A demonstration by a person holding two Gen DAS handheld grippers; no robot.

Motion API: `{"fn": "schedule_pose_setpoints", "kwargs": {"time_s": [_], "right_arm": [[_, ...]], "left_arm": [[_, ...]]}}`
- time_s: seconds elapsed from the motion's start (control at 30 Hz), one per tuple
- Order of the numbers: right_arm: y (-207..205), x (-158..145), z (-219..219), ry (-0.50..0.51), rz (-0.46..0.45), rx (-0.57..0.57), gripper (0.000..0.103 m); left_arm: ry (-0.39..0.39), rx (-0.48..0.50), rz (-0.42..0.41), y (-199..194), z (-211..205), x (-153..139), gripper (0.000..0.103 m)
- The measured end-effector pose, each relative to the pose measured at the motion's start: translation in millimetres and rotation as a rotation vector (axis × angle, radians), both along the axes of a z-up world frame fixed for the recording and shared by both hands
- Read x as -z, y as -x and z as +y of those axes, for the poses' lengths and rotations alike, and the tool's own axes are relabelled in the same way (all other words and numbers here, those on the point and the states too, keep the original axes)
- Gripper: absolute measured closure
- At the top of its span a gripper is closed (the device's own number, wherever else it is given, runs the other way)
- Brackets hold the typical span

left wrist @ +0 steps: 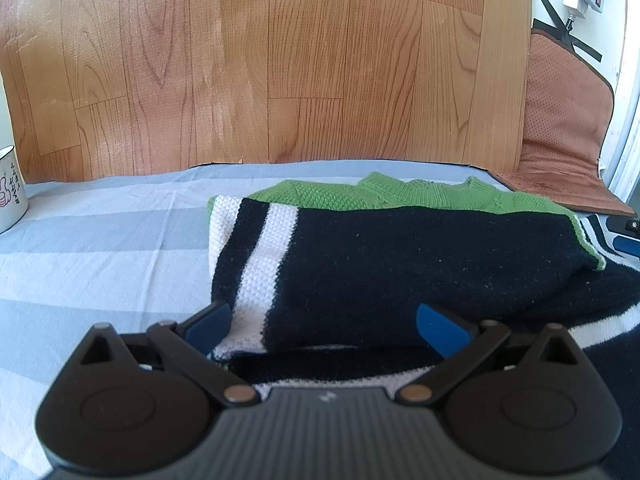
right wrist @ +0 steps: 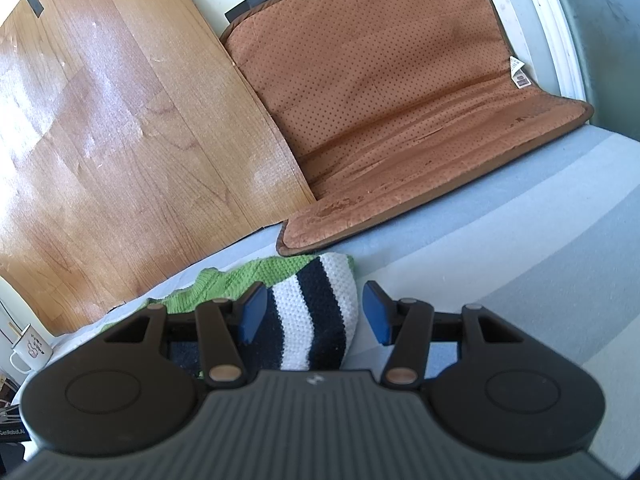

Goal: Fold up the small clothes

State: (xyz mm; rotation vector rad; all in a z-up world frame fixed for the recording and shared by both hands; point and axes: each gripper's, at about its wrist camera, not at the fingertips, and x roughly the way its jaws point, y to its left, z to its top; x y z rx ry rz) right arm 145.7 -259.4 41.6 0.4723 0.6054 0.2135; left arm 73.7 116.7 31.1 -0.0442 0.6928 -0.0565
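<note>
Knitwear first: your folded navy, white and green knitted sweater (left wrist: 360,256) lies on the blue-and-grey striped bedsheet (left wrist: 100,240), close to its back edge under the wood-grain board (left wrist: 280,60). Your left gripper (left wrist: 324,326) gapes wide over the sweater's near edge, pinching nothing. Your right gripper (right wrist: 314,314) stands half-spread around the striped sleeve end, the right pad clear of it.

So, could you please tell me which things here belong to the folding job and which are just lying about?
Part of the job:
- knitted sweater, green, navy and white
- left gripper, open
- right gripper, open around a sleeve end

Lying about:
- white mug
- brown cushion
- wood-pattern board
- striped sheet underneath
</note>
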Motion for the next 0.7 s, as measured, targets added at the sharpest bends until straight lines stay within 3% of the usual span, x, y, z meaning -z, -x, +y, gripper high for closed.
{"fn": "schedule_pose_setpoints", "kwargs": {"time_s": [0.7], "right_arm": [[0.2,-0.2,-1.1,-0.007,-0.001,0.004,0.047]], "left_arm": [[0.0,0.0,0.001,-0.3,-0.4,0.4,0.0]]}}
